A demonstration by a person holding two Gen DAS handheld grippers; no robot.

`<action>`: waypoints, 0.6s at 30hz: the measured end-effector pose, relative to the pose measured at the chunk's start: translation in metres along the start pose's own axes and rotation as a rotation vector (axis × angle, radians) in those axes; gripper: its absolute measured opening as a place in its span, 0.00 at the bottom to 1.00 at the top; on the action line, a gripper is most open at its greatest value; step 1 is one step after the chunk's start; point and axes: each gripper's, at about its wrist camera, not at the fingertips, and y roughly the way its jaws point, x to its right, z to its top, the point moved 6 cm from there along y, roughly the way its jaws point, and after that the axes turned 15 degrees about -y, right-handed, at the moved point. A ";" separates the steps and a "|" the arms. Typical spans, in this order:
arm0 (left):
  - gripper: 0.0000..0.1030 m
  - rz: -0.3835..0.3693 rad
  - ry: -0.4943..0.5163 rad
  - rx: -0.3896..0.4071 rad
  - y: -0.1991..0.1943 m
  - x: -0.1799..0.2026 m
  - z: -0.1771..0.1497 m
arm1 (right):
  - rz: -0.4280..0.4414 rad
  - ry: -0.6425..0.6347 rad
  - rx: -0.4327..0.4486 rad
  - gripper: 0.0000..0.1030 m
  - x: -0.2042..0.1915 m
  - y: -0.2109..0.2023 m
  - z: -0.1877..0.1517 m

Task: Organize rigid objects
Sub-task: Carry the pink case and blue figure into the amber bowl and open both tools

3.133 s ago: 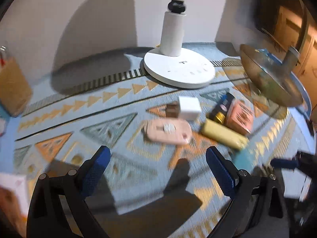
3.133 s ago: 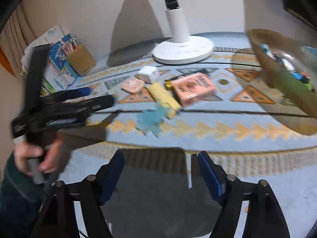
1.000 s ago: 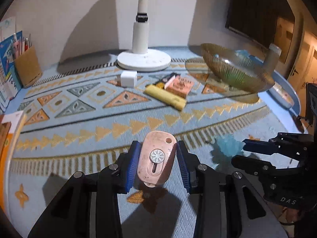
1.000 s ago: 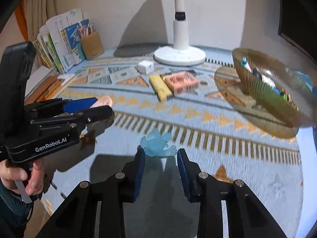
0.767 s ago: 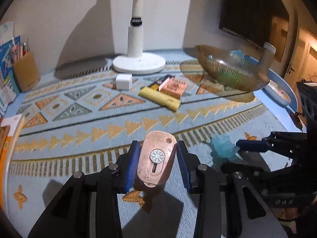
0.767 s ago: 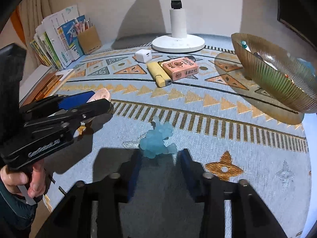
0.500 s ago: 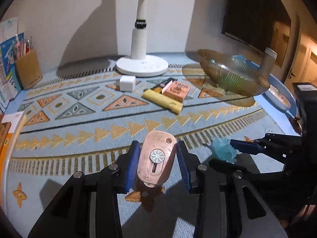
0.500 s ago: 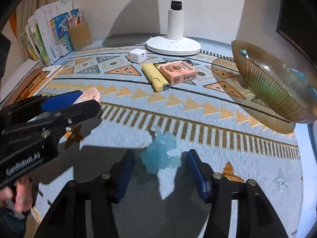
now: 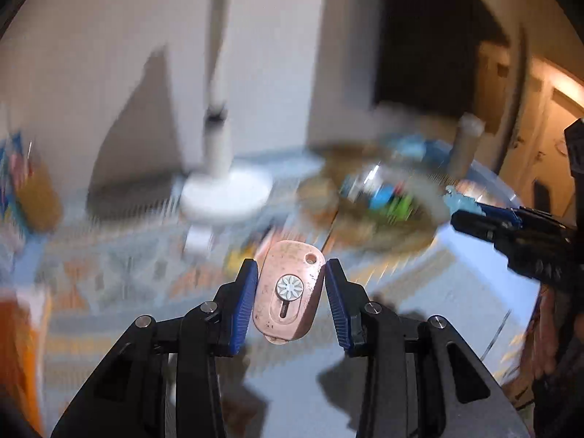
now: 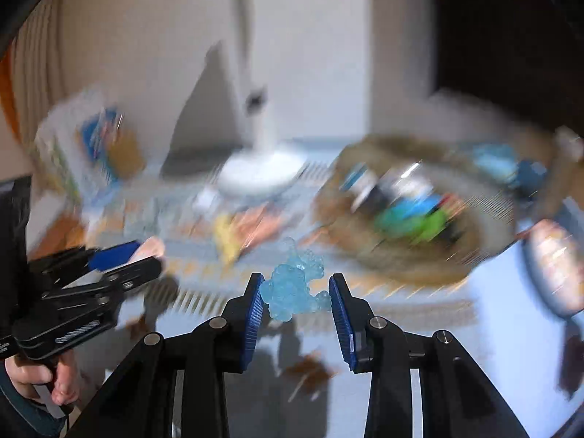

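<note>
Pink key-fob-shaped object [image 9: 288, 292], with a white daisy button on its face, sat low in the centre of the left wrist view, pinched between the blue pads of the left claw [image 9: 290, 284], which was closed snugly on both its long edges. Pale blue translucent figurine [image 10: 294, 286] was likewise low in the centre of the right wrist view, between the pads of the right claw [image 10: 294, 292], which was narrowed onto it. Both items appeared to be held clear of the patterned table [image 9: 456, 292]. Beyond them, heavily blurred, the ribbed bowl [image 10: 412, 252] of mixed small things filled the right of the frame, with the white lamp base [image 9: 226, 197] to its left. Judging by this, the carrying step was in hand; next each claw would need to reach over the bowl and let go.
</note>
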 end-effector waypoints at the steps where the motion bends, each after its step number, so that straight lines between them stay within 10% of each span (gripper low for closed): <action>1: 0.34 -0.018 0.022 0.024 -0.002 0.014 0.015 | -0.031 0.013 0.028 0.35 0.017 -0.011 0.009; 9: 0.34 -0.134 0.065 0.072 0.038 0.104 0.091 | -0.243 0.048 0.103 0.35 0.135 -0.052 0.058; 18: 0.34 -0.128 0.163 -0.157 0.140 0.153 0.033 | -0.150 0.114 -0.076 0.35 0.164 0.012 0.011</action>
